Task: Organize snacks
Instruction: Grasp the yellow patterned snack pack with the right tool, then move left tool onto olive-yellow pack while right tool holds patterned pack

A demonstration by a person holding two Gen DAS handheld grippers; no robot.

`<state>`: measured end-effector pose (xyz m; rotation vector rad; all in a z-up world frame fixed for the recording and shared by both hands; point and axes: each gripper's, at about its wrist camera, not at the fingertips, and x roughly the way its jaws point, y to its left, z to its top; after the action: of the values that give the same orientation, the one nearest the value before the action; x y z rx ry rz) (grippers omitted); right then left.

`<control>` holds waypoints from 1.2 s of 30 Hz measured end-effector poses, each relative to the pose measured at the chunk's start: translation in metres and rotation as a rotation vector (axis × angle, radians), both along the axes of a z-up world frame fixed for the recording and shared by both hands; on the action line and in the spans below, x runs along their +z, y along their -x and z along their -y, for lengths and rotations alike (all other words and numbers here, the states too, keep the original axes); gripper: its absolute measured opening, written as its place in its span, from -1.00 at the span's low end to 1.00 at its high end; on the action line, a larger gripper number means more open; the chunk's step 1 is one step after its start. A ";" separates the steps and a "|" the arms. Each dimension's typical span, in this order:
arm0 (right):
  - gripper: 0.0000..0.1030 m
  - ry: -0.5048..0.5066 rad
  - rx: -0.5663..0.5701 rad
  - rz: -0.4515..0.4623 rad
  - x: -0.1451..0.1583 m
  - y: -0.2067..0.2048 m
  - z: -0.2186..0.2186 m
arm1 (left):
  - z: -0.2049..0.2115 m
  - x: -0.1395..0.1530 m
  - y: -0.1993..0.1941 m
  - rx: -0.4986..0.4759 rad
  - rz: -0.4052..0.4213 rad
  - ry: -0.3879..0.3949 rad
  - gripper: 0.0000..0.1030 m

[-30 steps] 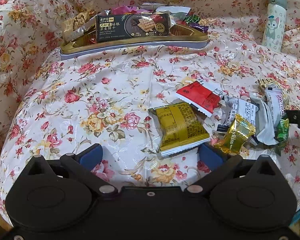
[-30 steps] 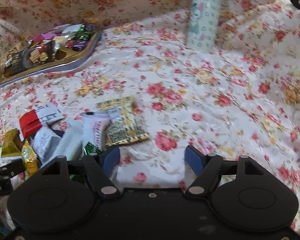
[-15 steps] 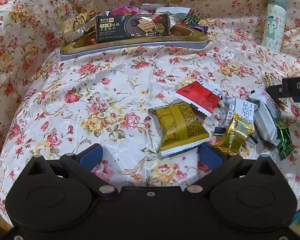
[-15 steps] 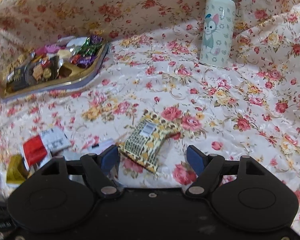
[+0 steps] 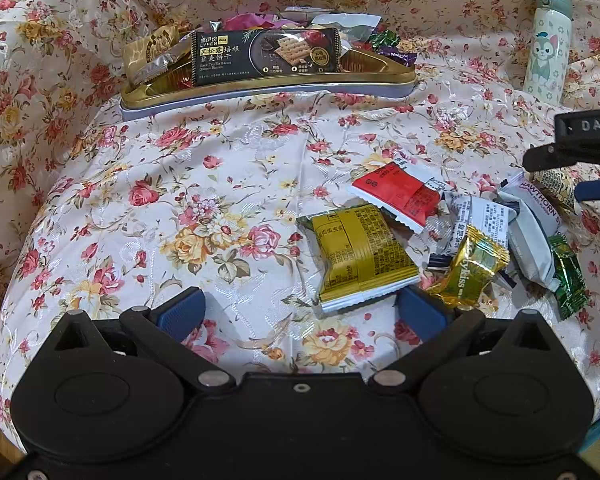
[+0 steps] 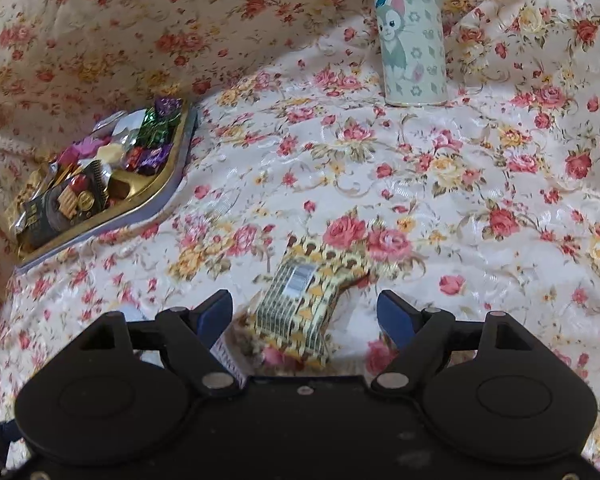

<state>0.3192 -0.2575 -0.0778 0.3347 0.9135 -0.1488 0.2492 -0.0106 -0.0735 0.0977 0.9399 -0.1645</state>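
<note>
Right tongs (image 6: 305,314), widening, now straddle the patterned packet (image 6: 306,300), seemingly untouched; left tongs (image 5: 300,312) gape, unseen there.

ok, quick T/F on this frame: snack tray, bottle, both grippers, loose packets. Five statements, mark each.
1. The tray already holds snacks. True.
2. The bottle lies on its side. False: it stands upright on the floral cloth.
3. The right gripper is shut on the yellow patterned packet. False: its jaws have just been opening and stand apart either side of the packet, pads not pressing it.
4. The left gripper is open and holds nothing. True.
5. The red packet is in the tray. False: it lies on the cloth, among the loose packets.
</note>
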 end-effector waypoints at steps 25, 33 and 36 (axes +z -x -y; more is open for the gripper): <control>0.00 0.315 0.222 0.213 -0.023 0.019 -0.004 | 0.002 0.001 -0.009 0.028 -0.053 -0.004 1.00; 0.03 0.282 0.230 0.265 -0.027 0.022 0.003 | 0.002 0.003 -0.019 0.054 -0.095 0.008 0.99; 0.04 0.288 0.232 0.265 -0.027 0.022 0.002 | 0.002 0.004 -0.021 0.066 -0.106 0.015 0.97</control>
<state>0.2967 -0.2594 -0.1049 -0.0211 0.6505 -0.0200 0.2705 -0.0122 -0.0690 0.0444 1.0463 -0.1162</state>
